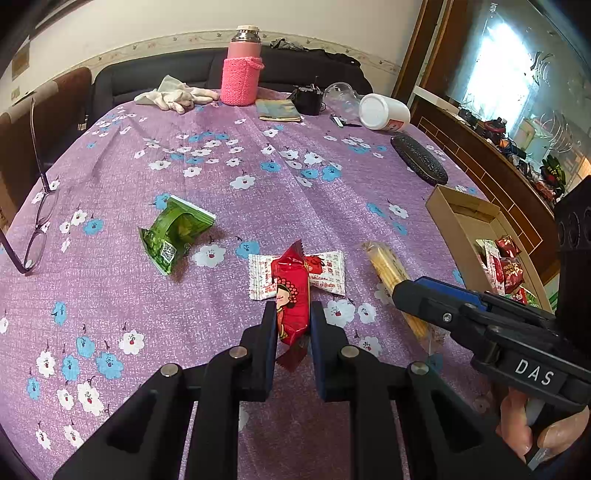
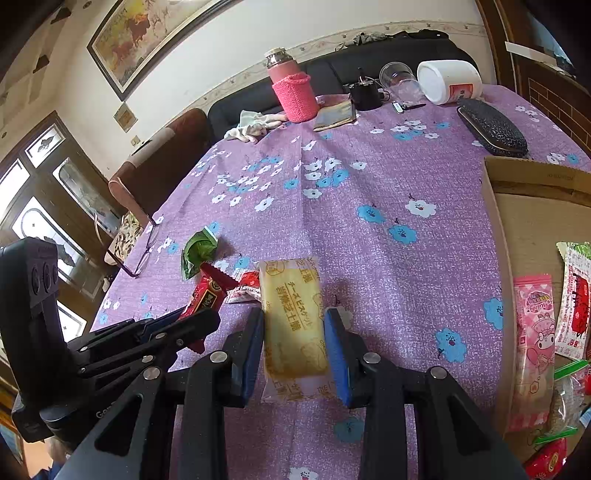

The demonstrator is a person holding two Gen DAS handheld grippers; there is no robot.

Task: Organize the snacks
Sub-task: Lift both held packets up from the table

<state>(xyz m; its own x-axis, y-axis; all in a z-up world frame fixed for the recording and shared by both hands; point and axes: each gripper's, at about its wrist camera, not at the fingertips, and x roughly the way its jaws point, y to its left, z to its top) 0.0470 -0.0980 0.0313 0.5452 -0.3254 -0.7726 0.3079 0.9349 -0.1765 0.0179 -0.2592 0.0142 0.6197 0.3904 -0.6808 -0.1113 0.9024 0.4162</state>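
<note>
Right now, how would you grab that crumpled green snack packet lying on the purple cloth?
Probably across the green packet's puffy middle, coming down from above. It lies flat on the tablecloth with open cloth around it, and its crimped ends look thin and slippery.

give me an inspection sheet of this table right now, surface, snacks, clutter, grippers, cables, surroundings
Surface: table under purple flowered cloth.
Snacks: red pack in left gripper; yellow biscuit pack between right gripper's pads; white pack and green pack loose on cloth; several more in cardboard box.
Clutter: pink flask, glasses, gloves, black case, white jar on its side, clear cup, small black device.
Grippers: left gripper shut on red pack; right gripper shut on yellow biscuit pack.
Cables: nothing seen.
Surroundings: dark sofa, framed painting, wooden cabinet.
</note>
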